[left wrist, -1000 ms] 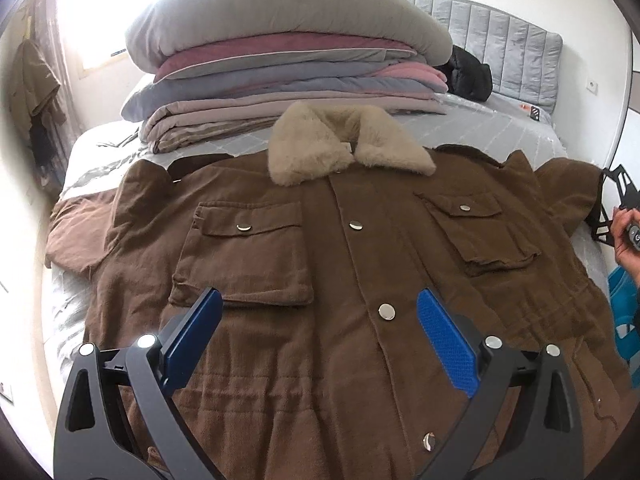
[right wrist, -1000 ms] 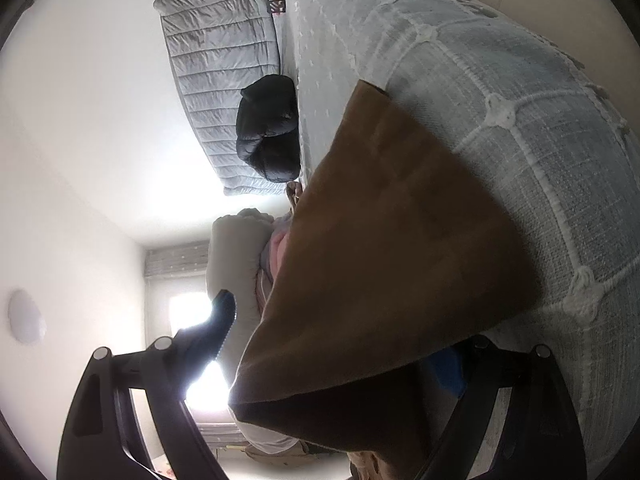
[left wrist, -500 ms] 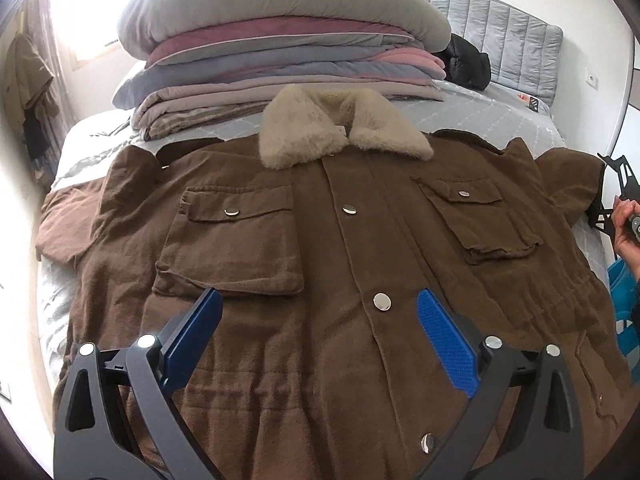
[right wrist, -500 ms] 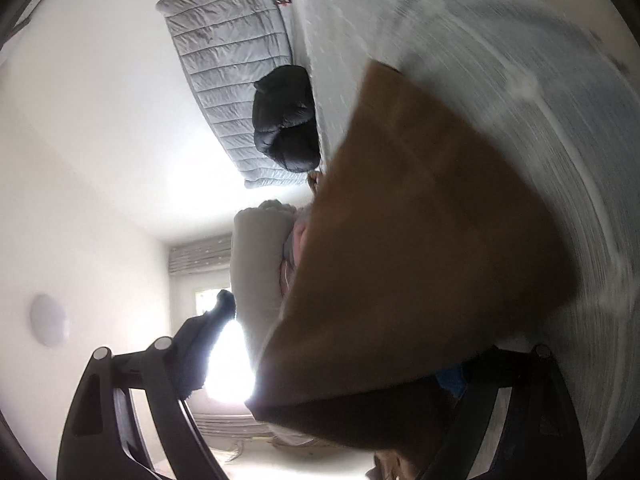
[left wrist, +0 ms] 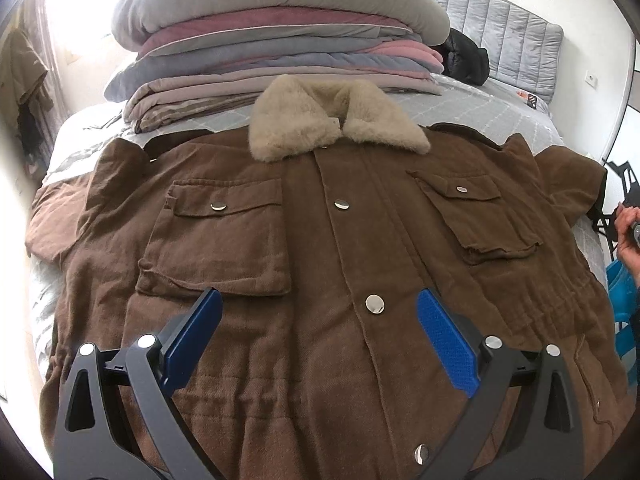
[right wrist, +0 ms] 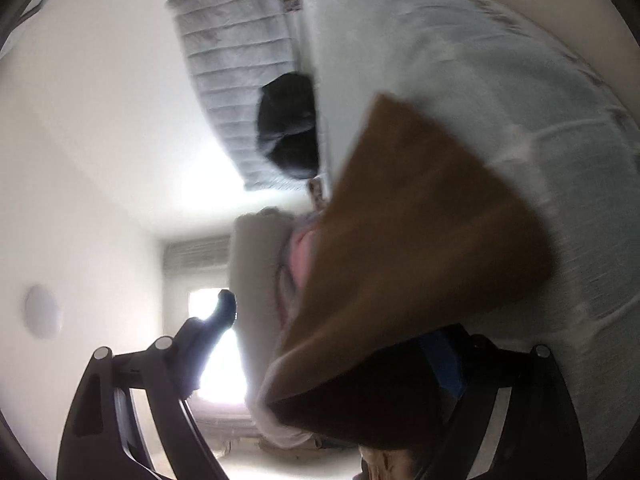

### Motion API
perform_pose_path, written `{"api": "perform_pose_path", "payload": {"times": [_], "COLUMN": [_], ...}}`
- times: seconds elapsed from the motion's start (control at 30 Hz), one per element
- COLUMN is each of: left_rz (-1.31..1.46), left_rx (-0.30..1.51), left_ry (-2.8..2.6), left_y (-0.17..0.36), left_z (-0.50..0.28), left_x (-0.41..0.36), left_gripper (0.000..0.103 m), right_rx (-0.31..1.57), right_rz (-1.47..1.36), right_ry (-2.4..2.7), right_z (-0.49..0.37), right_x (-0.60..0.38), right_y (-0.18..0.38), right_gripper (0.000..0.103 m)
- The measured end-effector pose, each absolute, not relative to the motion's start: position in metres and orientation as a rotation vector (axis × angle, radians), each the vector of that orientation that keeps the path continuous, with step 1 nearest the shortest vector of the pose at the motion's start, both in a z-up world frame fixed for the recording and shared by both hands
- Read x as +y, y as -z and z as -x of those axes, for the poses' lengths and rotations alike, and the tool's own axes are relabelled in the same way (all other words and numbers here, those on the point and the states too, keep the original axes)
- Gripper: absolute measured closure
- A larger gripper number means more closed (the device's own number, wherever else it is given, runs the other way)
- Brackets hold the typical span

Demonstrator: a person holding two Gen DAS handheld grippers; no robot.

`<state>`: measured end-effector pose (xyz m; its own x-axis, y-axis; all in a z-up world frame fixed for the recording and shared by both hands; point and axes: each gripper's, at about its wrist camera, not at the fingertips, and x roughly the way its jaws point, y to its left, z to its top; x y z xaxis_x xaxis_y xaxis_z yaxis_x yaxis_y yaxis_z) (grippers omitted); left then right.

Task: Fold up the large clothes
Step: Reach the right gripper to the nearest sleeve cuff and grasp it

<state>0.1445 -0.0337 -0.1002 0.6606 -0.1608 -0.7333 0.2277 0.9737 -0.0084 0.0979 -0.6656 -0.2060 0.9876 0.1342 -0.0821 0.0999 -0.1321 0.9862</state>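
The brown corduroy jacket with its beige fur collar (left wrist: 336,116) sits a touch lower and larger in the left wrist view than a second ago, so the left hand-held gripper (left wrist: 320,322) has crept in over the chest. On the right, the brown sleeve (right wrist: 420,248) has swung across the view, now blurred with motion. That sleeve is on the move, which I read as the first fold starting.

The jacket lies flat, front up, snaps done, spread across the grey quilted bed (left wrist: 472,108). The left hand-held gripper hangs above it, blue pads (left wrist: 448,344) wide apart, holding nothing. The right hand-held gripper (right wrist: 340,344) has sleeve cloth between its fingers, but the far finger is buried, so I cannot tell whether it is clamped.

Behind the collar, a stack of folded blankets (left wrist: 280,48); beyond, a black bundle (left wrist: 466,58) against the padded grey headboard (left wrist: 512,28).
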Motion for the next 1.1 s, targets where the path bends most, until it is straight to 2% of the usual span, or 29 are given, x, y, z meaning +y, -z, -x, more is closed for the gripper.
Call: {"api": "perform_pose_path", "payload": {"times": [0.07,0.13,0.2,0.27,0.3,0.4,0.5,0.73,0.93,0.97,1.0,1.07,1.1], "left_rz": [-0.078,-0.071,-0.067,-0.065,-0.064,-0.049,-0.045,-0.044,-0.029,-0.031,-0.032,-0.032,-0.033], "left_rx": [0.82,0.82,0.822,0.824,0.826,0.835,0.845,0.854,0.872,0.872,0.872,0.872,0.873], "left_ry": [0.219,0.22,0.221,0.221,0.221,0.224,0.228,0.225,0.232,0.232,0.233,0.235,0.236], "left_y": [0.1,0.099,0.1,0.1,0.1,0.101,0.103,0.106,0.11,0.11,0.11,0.11,0.11], "left_z": [-0.145,-0.145,-0.145,-0.145,-0.146,-0.147,-0.148,-0.149,-0.152,-0.152,-0.152,-0.152,-0.152], "left_x": [-0.032,-0.031,-0.03,-0.03,-0.03,-0.029,-0.029,-0.029,-0.028,-0.028,-0.029,-0.03,-0.03], "left_gripper": [0.009,0.009,0.009,0.009,0.009,0.009,0.009,0.009,0.009,0.009,0.009,0.009,0.009], "right_rx": [0.183,0.26,0.348,0.351,0.328,0.237,0.199,0.294,0.353,0.364,0.376,0.362,0.357], "right_rz": [-1.668,-1.533,-1.342,-1.173,-1.071,-0.794,-0.705,-0.955,-1.054,-1.077,-1.117,-1.15,-1.153], "right_ry": [0.016,0.093,0.192,0.286,0.329,0.389,0.41,0.498,0.472,0.479,0.493,0.523,0.534], "right_z": [-0.098,-0.103,-0.11,-0.106,-0.102,-0.08,-0.059,-0.04,-0.028,-0.028,-0.027,-0.028,-0.034], "right_x": [-0.668,-0.669,-0.67,-0.668,-0.663,-0.637,-0.62,-0.663,-0.669,-0.67,-0.671,-0.674,-0.675], "right_y": [0.201,0.182,0.152,0.118,0.097,0.038,0.025,0.105,0.128,0.131,0.135,0.137,0.135], "right_gripper": [0.02,0.033,0.069,0.085,0.091,0.093,0.093,0.093,0.092,0.087,0.061,0.028,0.028]}}
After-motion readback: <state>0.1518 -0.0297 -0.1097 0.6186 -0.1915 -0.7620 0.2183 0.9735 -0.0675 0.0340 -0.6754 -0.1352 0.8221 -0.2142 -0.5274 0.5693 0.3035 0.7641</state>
